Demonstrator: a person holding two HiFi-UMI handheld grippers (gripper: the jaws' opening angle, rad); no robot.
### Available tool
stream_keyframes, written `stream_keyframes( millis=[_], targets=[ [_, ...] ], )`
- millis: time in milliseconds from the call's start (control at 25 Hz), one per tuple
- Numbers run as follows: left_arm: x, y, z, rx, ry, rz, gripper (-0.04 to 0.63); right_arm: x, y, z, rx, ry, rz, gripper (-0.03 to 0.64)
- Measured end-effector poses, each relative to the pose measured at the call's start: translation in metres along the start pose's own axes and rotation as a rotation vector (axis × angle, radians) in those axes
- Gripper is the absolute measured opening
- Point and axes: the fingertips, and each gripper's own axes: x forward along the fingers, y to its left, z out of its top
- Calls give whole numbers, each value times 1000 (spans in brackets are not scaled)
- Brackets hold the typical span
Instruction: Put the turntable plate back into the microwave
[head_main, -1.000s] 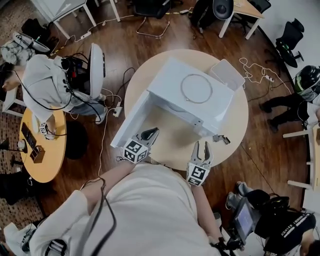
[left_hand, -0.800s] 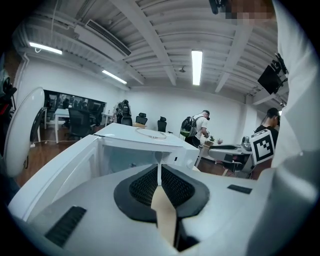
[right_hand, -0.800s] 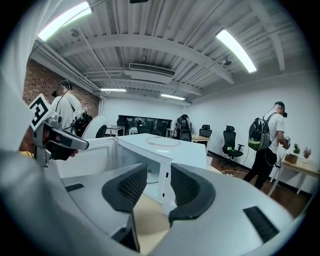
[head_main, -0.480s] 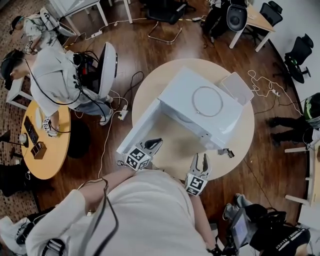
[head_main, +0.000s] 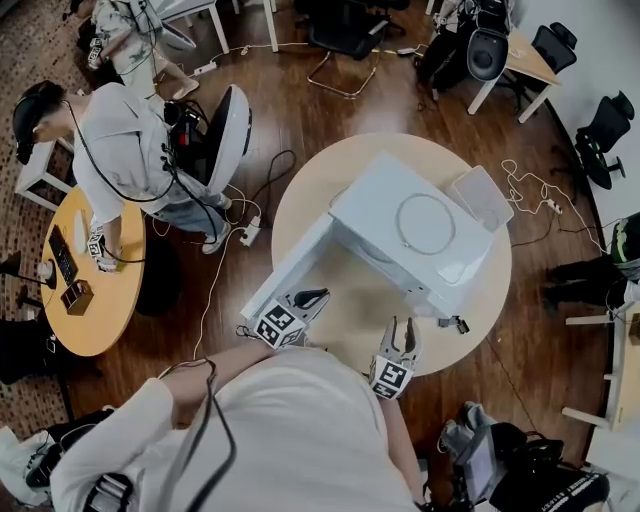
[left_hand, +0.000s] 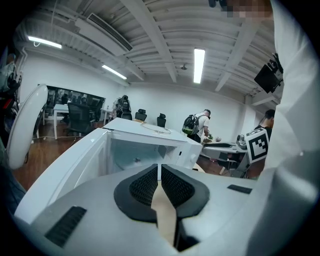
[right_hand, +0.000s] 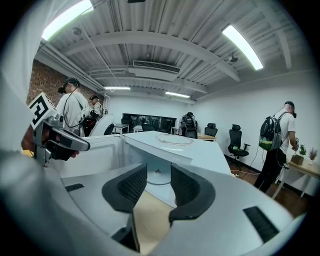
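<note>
A white microwave (head_main: 415, 235) stands on the round wooden table (head_main: 345, 300), its door (head_main: 285, 272) swung open to the left. On its top lies a thin clear ring (head_main: 426, 223), which also shows as the ring (right_hand: 172, 140) in the right gripper view. Inside the cavity a round glass plate (right_hand: 159, 177) lies flat on the floor. My left gripper (head_main: 318, 296) hovers by the open door, shut with nothing in it. My right gripper (head_main: 402, 326) stands open and empty in front of the cavity, at the table's near edge.
A flat white box (head_main: 480, 197) lies behind the microwave, and a small dark object (head_main: 457, 324) sits at its right front corner. A person (head_main: 120, 150) stands at a small round table (head_main: 85, 290) to the left. Cables and office chairs (head_main: 345, 35) surround the table.
Both grippers have sunk a little and stayed near the table's front edge. The head view has drifted, so the microwave sits lower and further right. Jaws are unchanged.
</note>
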Motion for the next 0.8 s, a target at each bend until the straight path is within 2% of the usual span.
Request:
stream_keyframes(
  millis=[240, 800],
  targets=[
    [-4, 8, 4, -21, -10, 8, 11, 0, 7, 3, -1, -1, 0, 146],
    [-15, 2, 0, -59, -5, -46, 11, -11, 13, 3, 1, 20, -50, 146]
  ],
)
